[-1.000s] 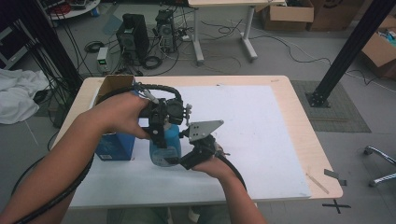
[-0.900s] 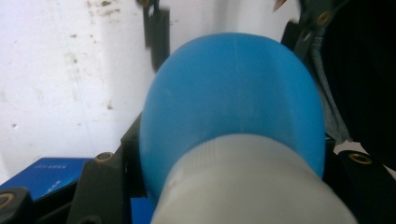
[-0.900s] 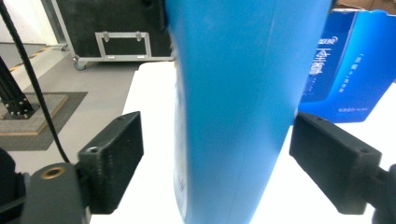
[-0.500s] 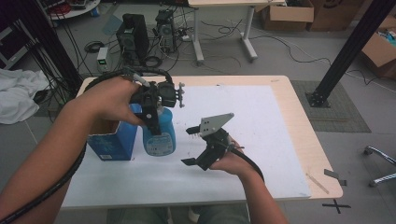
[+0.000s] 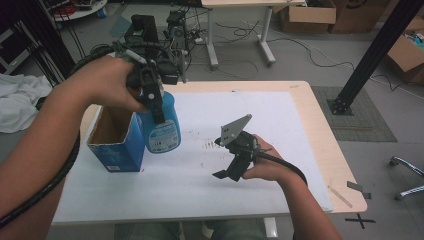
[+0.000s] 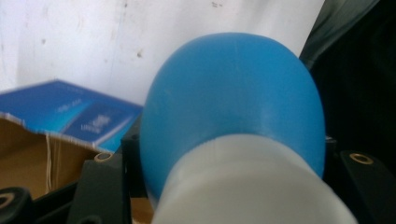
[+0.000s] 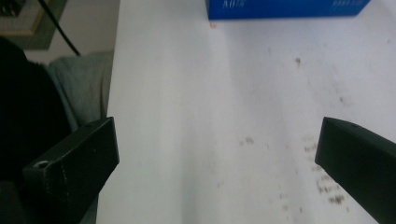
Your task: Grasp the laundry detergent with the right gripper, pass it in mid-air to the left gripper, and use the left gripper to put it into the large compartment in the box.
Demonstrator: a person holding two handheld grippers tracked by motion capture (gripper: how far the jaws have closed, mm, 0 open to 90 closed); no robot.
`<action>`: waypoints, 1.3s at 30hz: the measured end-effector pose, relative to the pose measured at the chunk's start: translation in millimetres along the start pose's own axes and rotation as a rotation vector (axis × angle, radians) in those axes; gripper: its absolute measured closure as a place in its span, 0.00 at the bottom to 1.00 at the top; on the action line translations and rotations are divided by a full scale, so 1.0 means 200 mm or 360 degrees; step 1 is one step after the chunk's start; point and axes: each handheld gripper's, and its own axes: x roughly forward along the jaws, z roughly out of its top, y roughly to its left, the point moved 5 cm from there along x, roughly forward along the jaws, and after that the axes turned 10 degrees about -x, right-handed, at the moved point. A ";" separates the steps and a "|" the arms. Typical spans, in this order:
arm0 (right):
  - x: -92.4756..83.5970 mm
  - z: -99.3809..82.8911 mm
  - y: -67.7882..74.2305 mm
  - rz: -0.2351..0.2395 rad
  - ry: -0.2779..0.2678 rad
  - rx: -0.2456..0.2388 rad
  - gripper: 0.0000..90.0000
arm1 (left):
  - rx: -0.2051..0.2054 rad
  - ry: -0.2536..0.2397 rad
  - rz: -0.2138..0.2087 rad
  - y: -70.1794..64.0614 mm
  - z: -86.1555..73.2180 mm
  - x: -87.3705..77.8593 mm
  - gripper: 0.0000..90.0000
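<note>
Bottle (image 5: 162,125) hangs clamped between left gripper (image 5: 152,95) fingers (image 6: 100,186), off the table.

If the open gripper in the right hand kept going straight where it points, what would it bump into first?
Probably the white table sheet: the right gripper tilts down at it, jaws wide apart and empty. The blue cardboard box lies further along, though depth is hard to judge.

Print on the blue box (image 7: 285,8) and bottle label (image 5: 164,136) — too blurred to read.

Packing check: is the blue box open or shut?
Open: the blue box shows its bare brown inside, beside the held blue bottle.
</note>
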 end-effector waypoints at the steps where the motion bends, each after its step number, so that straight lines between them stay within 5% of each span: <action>1: -0.01 -0.01 0.00 0.0011 0.0030 -0.0002 0.00 | -0.0042 -0.0015 -0.0015 0.01 0.00 -0.02 0.43; 14: -0.10 -0.05 -0.03 0.0018 0.0232 -0.0032 0.00 | -0.0634 0.0003 -0.0033 0.18 -0.13 -0.24 0.43; 25: -0.12 -0.09 -0.02 0.0027 0.0276 -0.0052 0.00 | -0.1354 -0.0001 -0.0004 0.35 -0.30 -0.37 0.43; 34: -0.11 -0.10 -0.02 0.0050 0.0296 -0.0046 0.00 | -0.1687 -0.0021 -0.0039 0.46 -0.37 -0.39 0.43; 39: -0.09 -0.10 -0.02 0.0054 0.0282 -0.0050 0.00 | -0.1775 -0.0023 -0.0040 0.49 -0.40 -0.39 0.43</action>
